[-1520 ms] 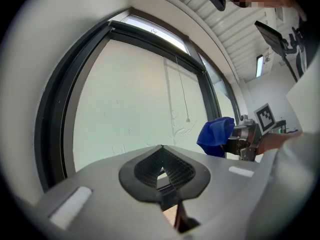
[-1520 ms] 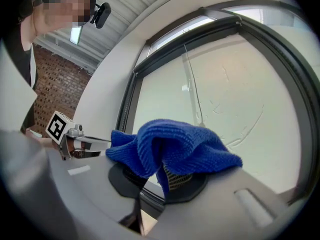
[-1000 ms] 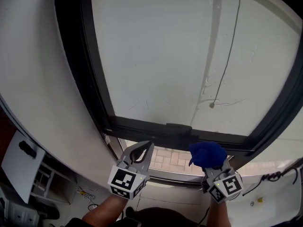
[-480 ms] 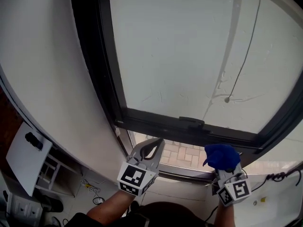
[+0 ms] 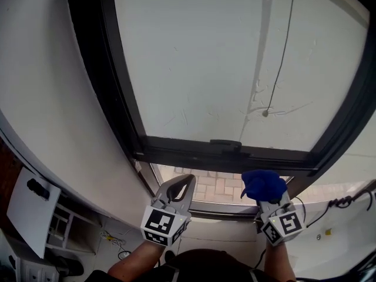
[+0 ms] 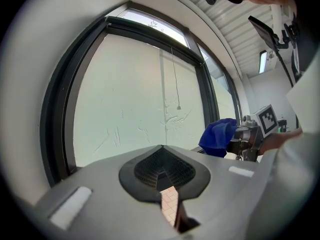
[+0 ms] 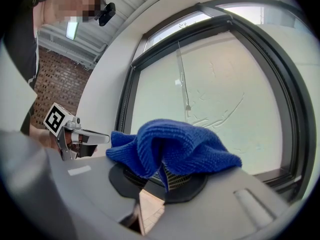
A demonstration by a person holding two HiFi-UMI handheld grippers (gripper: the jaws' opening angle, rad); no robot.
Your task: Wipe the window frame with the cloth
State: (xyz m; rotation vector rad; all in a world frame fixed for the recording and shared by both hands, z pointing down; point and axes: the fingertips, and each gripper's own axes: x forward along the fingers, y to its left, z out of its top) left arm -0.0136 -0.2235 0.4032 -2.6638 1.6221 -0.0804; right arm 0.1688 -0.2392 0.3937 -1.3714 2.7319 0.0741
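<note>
The black window frame [image 5: 111, 87] surrounds a pale pane, and its bottom rail [image 5: 223, 154] runs just above both grippers. A bunched blue cloth [image 5: 263, 184] is clamped in my right gripper [image 5: 271, 207], just below the right part of that rail and apart from it. In the right gripper view the cloth [image 7: 170, 146] drapes over the jaws of the right gripper [image 7: 165, 179]. My left gripper [image 5: 183, 181] is shut and empty, level with the right one and to its left. The left gripper [image 6: 162, 148] points at the pane, with the cloth [image 6: 217, 136] at its right.
A thin pull cord with a bead [image 5: 265, 113] hangs in front of the pane. A white wall [image 5: 47, 98] curves along the left. Brick paving [image 5: 217, 188] shows through the gap under the rail. A white shelf unit [image 5: 29, 210] and cables [image 5: 346, 203] lie lower down.
The head view has swung right and back left. Both grippers stay just under the bottom rail, and the cloth is still clamped in the right one.
</note>
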